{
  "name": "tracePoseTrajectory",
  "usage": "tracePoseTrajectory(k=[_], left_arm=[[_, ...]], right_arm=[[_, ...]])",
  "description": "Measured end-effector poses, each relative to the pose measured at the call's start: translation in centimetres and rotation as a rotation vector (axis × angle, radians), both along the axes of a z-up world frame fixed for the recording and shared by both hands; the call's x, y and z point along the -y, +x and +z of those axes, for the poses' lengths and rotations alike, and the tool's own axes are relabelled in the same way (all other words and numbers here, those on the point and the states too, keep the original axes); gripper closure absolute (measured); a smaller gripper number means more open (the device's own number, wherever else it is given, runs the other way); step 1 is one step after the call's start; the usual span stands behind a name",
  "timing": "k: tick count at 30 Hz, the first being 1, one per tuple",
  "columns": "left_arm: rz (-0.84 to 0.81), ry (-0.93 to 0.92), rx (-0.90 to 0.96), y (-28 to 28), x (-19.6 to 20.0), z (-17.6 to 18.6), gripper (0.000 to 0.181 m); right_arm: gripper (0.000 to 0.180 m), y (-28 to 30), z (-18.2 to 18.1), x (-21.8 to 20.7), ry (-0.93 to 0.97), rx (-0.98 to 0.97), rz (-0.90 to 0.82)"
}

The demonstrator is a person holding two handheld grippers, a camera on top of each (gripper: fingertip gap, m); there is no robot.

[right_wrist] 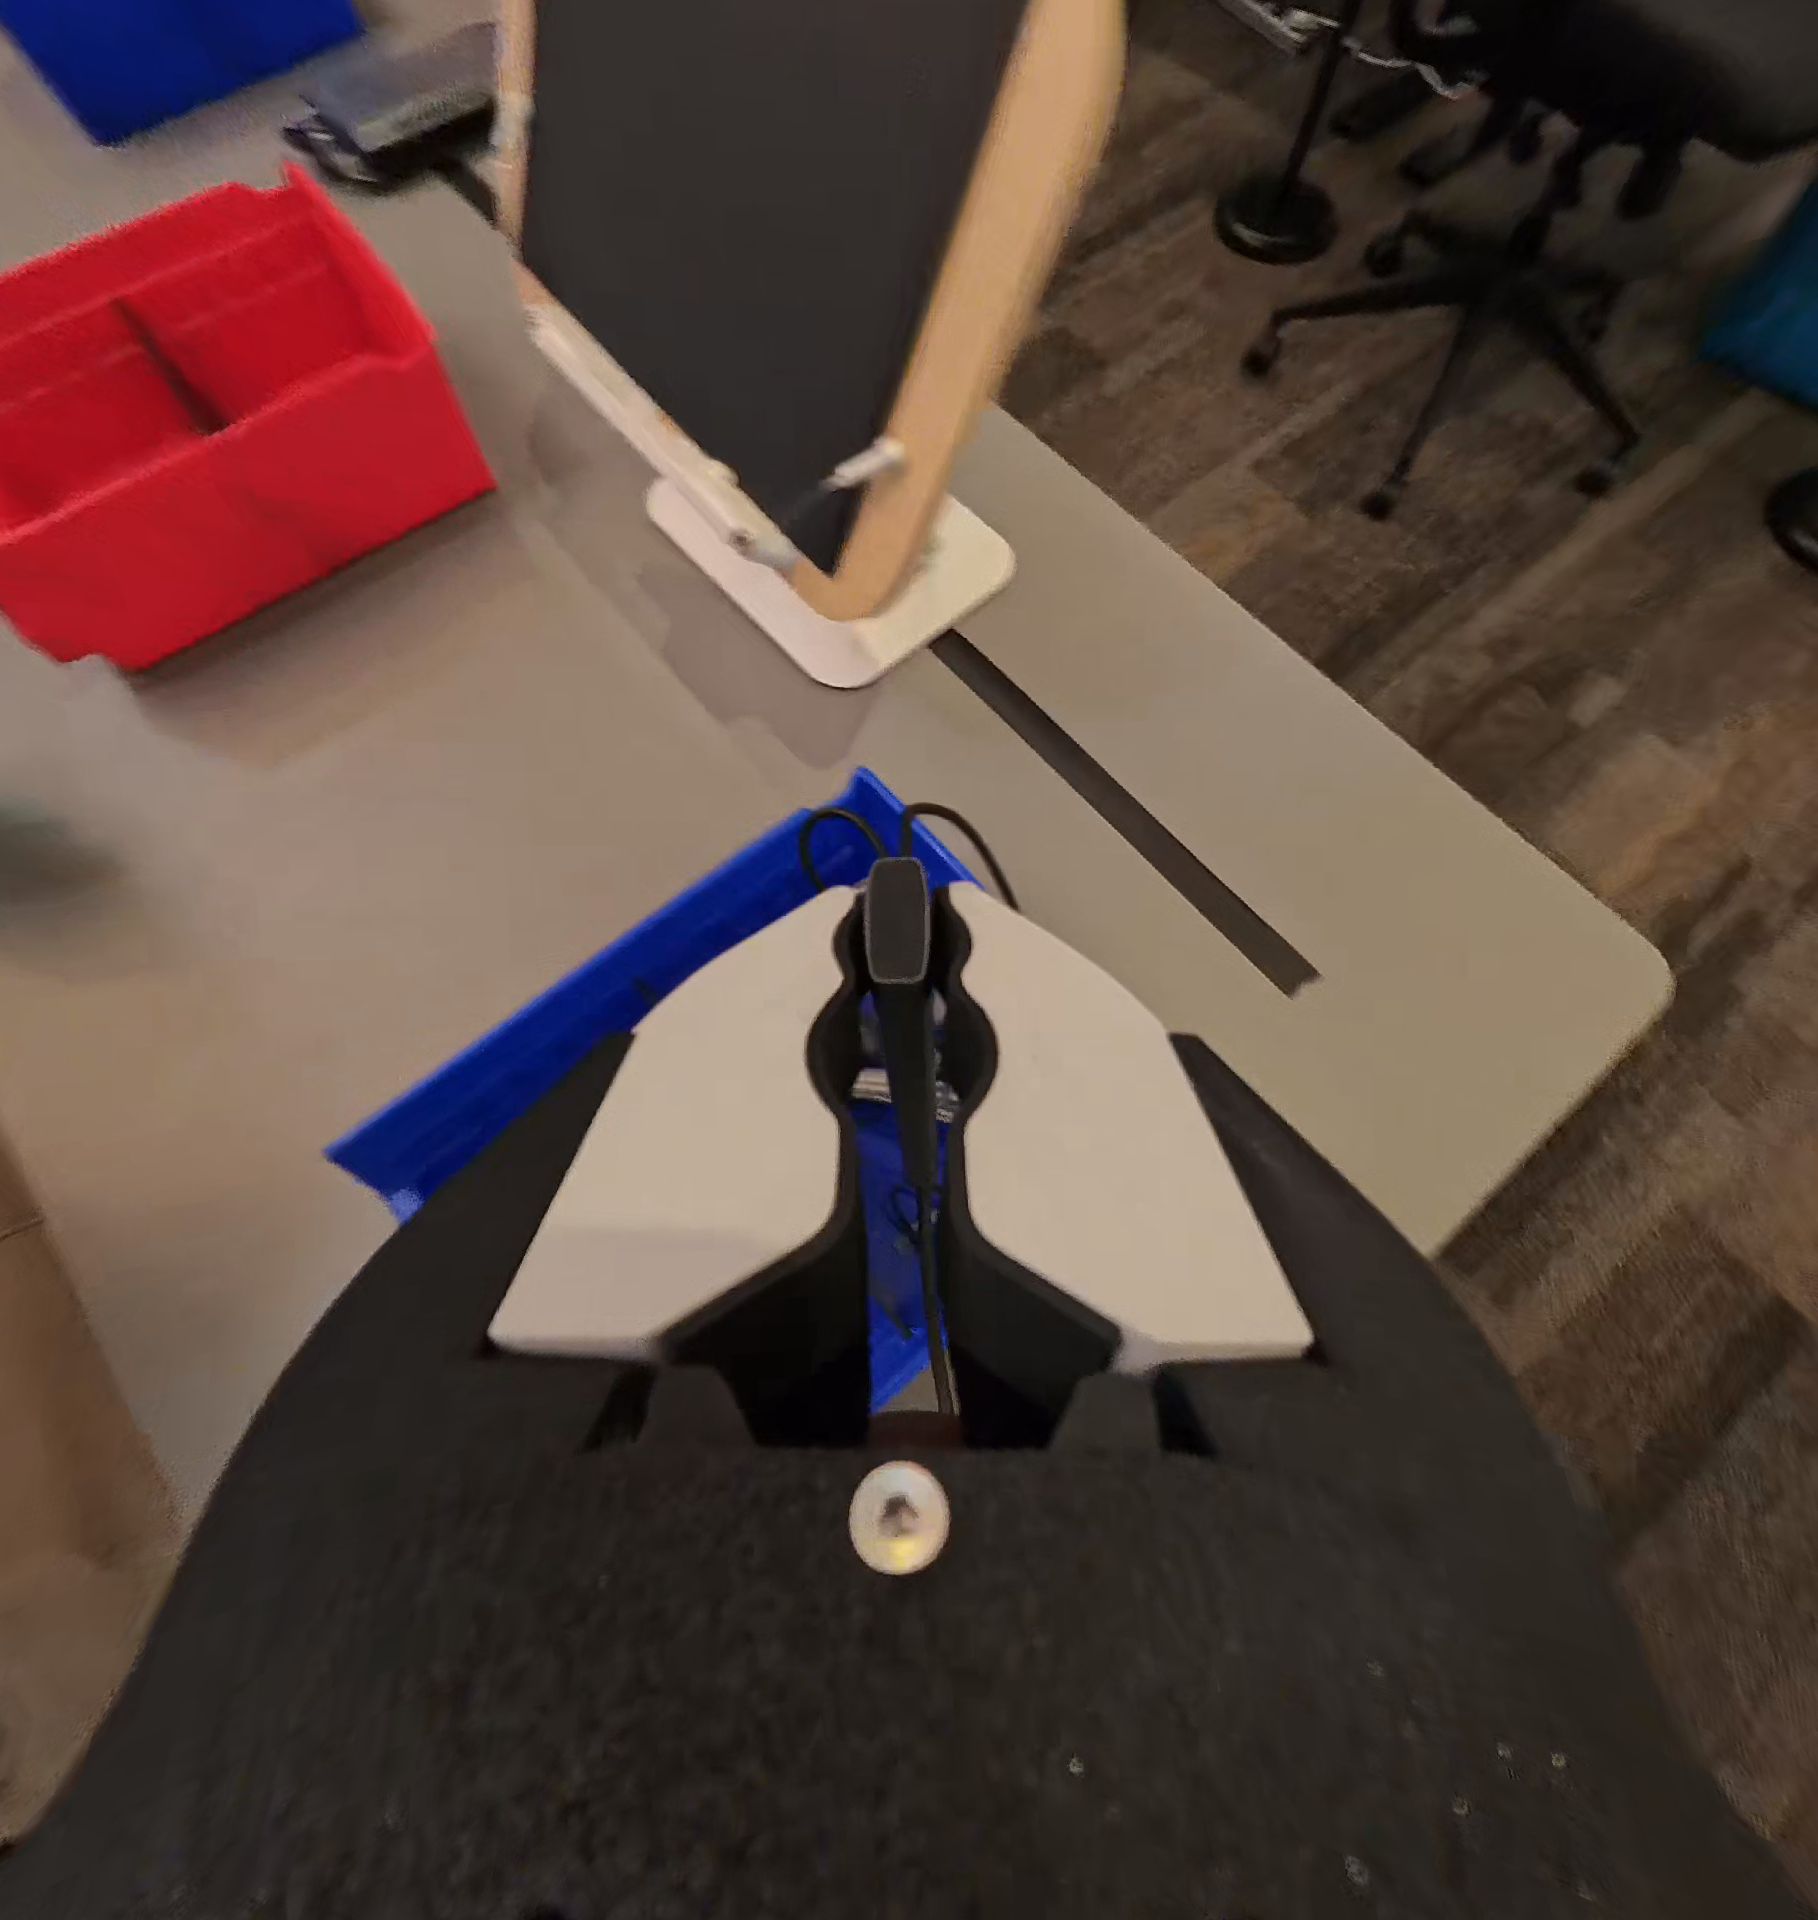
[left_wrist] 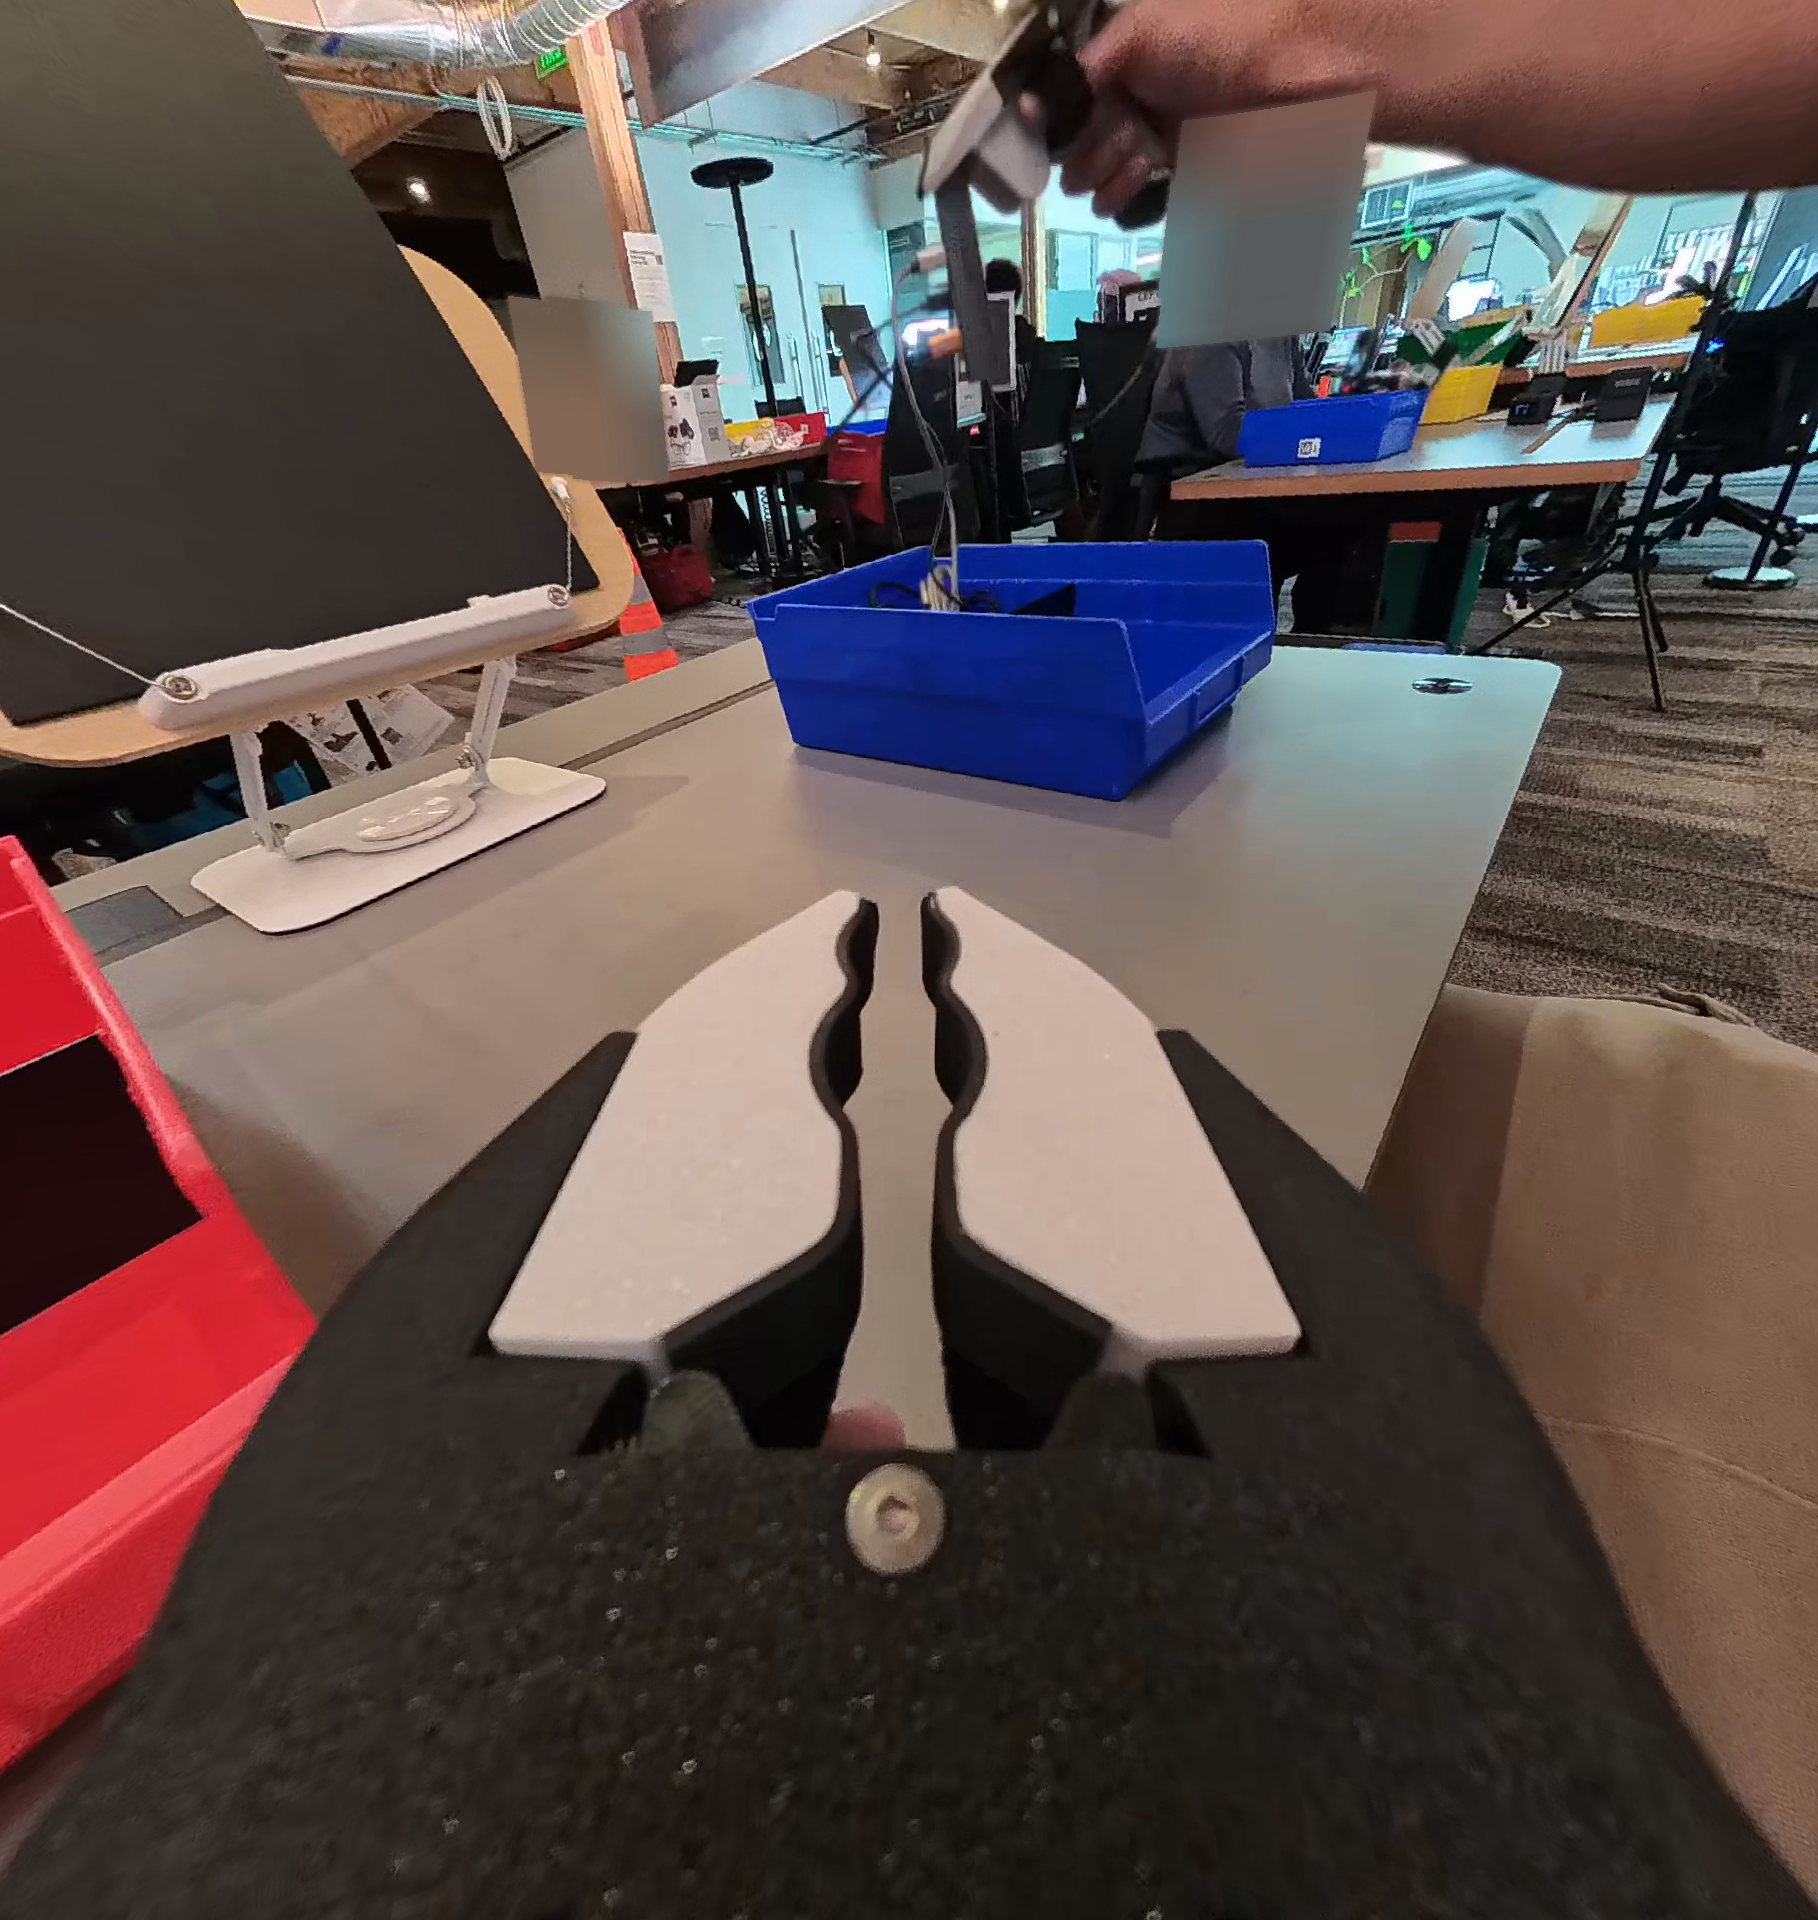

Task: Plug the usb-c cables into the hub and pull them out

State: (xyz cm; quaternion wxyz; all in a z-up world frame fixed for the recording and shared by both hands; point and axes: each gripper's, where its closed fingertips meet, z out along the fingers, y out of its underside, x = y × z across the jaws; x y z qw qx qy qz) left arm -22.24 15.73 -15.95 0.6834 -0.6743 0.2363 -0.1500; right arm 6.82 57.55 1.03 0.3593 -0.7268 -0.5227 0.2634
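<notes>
- The left gripper (left_wrist: 900,914) hovers low over the grey table (left_wrist: 1300,852), its white, wavy-edged fingers (left_wrist: 739,1122) set in a grainy black body; a narrow gap runs between them and nothing lies in it.
- The right gripper (right_wrist: 897,914) is raised above the blue bin (right_wrist: 572,1029) and points down at it. Its fingertips are pinched on a dark, flat, oblong cable plug (right_wrist: 894,925), whose stiff strain relief and thin black cord run back between the fingers.
- In the left wrist view, that right gripper (left_wrist: 962,197) shows high up, gripped by a hand (left_wrist: 1165,114); thin grey and black cables (left_wrist: 931,447) hang from it down into the blue bin (left_wrist: 1009,675).
- The bin is glossy moulded plastic with a stepped wall and a dark divider; a tangle of cord and a small pale part lie inside, too small to tell apart as the hub.
- A red bin (right_wrist: 209,436) of the same plastic, with a black divider, stands well apart at the table's other side.
- Between them stands a white metal stand (left_wrist: 406,831) with a hinged arm, carrying a matte black panel (left_wrist: 209,395) on a rounded pale wooden board.
- Beige cloth (left_wrist: 1663,1351) lies at the table's near edge.
</notes>
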Motion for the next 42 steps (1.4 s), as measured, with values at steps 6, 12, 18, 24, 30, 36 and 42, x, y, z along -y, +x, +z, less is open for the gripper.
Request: tracePoseTrajectory(k=[6,12,18,24,30,36,42], left_arm=[[0.004,0.018,0.007,-0.1,0.0,0.4,0.174],[0.027,0.027,0.004,-0.9,0.4,0.5,0.174],[0.035,0.027,0.017,-1.3,0.7,0.6,0.174],[0.021,0.026,0.01,-0.8,0.6,0.6,0.174],[0.002,0.037,-0.027,0.1,0.3,0.5,0.174],[-0.011,0.038,-0.071,0.6,0.4,0.1,0.175],[-0.01,0.037,-0.127,0.6,0.8,-0.6,0.175]], right_arm=[[0.17,-4.0,7.4,1.1,0.086,-0.334,0.084],[0.17,-1.3,10.2,0.2,0.074,-0.527,0.061],[0.17,2.8,12.5,-0.2,0.099,-0.633,0.007],[0.17,0.5,6.6,-1.5,0.088,-0.386,-0.042],[0.17,-5.1,2.0,-2.3,0.013,-0.339,-0.011],[0.17,-8.8,-4.9,-3.5,-0.115,-0.35,-0.023],[0.17,-7.0,-11.7,-4.7,-0.188,-0.106,-0.057]])
